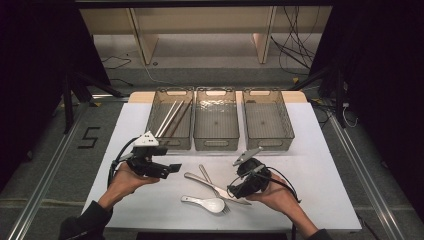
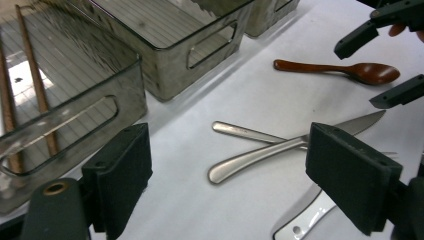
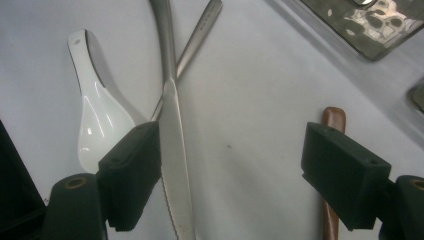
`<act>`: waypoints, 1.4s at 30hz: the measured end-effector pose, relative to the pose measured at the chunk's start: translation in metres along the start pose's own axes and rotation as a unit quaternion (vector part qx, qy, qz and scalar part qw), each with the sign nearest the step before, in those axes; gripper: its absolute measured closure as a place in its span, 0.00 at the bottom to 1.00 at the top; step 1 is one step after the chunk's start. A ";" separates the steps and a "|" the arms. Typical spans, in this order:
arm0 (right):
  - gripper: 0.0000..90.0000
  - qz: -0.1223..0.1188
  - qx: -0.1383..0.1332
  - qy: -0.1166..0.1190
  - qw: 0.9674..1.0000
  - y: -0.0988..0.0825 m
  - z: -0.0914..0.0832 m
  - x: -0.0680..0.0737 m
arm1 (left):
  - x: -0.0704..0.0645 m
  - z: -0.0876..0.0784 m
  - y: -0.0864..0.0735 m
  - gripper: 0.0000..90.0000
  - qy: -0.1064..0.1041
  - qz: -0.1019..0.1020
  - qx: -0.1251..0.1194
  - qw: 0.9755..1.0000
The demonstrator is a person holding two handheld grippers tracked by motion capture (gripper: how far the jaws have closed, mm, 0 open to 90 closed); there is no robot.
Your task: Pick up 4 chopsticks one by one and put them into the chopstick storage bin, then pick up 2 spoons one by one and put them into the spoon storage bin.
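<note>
A: How do the jaws stand?
B: Both spread, gripping nothing. The right gripper (image 1: 235, 189) hovers over the knife (image 3: 172, 150).
A: And the left gripper (image 1: 170, 169)?
B: Left of the knife, which crosses a fork (image 2: 245, 133) beside a white spoon (image 3: 97, 120).
</note>
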State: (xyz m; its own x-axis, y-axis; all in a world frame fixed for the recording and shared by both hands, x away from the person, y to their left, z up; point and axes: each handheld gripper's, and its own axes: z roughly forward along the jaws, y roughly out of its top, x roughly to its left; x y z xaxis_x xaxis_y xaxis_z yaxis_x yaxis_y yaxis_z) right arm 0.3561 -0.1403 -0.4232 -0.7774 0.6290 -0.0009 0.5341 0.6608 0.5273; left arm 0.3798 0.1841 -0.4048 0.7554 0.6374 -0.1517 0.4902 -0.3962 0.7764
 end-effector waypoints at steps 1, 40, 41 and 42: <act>0.28 -0.002 0.001 0.000 1.000 0.001 0.001 0.000 | -0.001 0.000 -0.001 0.20 -0.002 0.000 0.002 1.000; 0.28 0.020 -0.009 -0.006 1.000 -0.001 -0.005 -0.012 | -0.043 0.037 -0.017 0.23 -0.055 0.095 0.133 0.985; 0.28 0.020 -0.009 -0.006 1.000 -0.002 -0.006 -0.013 | -0.043 0.039 -0.017 0.24 -0.056 0.100 0.139 0.984; 0.28 0.021 -0.009 -0.007 1.000 -0.002 -0.007 -0.013 | -0.044 0.040 -0.017 0.24 -0.057 0.103 0.143 0.983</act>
State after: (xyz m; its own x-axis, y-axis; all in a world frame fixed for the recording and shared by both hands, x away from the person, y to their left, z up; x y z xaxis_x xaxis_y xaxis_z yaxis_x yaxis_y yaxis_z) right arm 0.3631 -0.1529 -0.4188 -0.7490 0.6624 0.0095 0.5603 0.6258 0.5427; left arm 0.3554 0.1360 -0.4363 0.8869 0.4532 -0.0894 0.4119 -0.6882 0.5972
